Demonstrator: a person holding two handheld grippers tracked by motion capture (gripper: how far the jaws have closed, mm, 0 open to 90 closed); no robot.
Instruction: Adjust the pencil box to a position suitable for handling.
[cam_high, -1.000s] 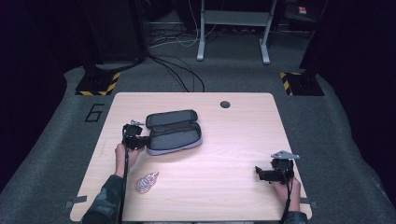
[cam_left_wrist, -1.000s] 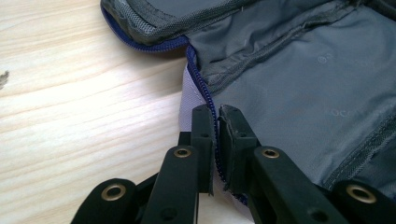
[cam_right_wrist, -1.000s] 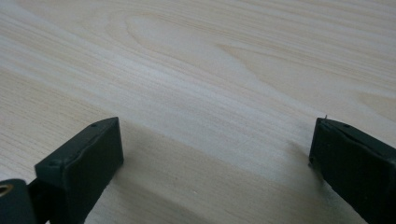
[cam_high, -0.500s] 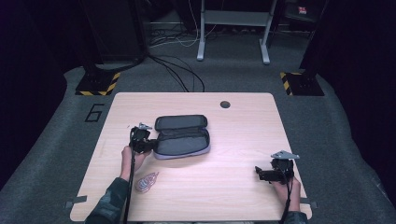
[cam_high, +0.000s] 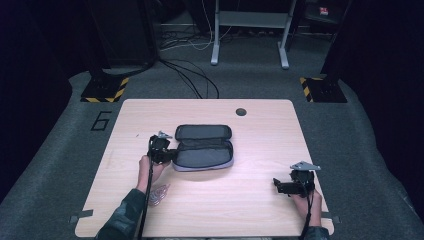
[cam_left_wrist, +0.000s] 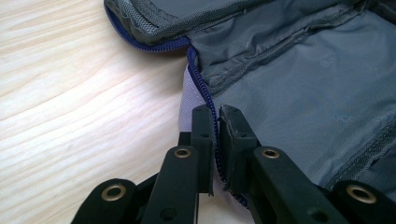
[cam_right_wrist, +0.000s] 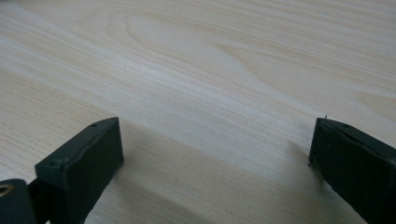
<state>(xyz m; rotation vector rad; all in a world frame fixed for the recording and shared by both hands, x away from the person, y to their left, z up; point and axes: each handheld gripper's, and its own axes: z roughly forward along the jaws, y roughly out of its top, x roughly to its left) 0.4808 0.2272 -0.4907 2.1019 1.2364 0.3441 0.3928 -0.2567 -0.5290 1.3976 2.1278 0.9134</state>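
A grey zip pouch (cam_high: 204, 147) lies open in the middle of the wooden table (cam_high: 265, 140), its lid folded back toward the far side. My left gripper (cam_high: 171, 153) is at the pouch's left end. In the left gripper view the left gripper (cam_left_wrist: 215, 116) is shut on the pouch's (cam_left_wrist: 303, 79) rim, with the blue zipper (cam_left_wrist: 200, 74) running between the jaws. My right gripper (cam_high: 276, 185) rests near the table's front right, well apart from the pouch. In its own view the right gripper (cam_right_wrist: 215, 154) stands wide open over bare wood.
A small clear plastic item (cam_high: 158, 194) lies beside the person's left forearm near the front edge. A dark round hole (cam_high: 241, 111) sits at the table's far side. Cables and a metal stand (cam_high: 248, 30) are on the floor beyond the table.
The left gripper has moved to the right and slightly toward the person, and the pouch has shifted with it. The right gripper has stayed in place.
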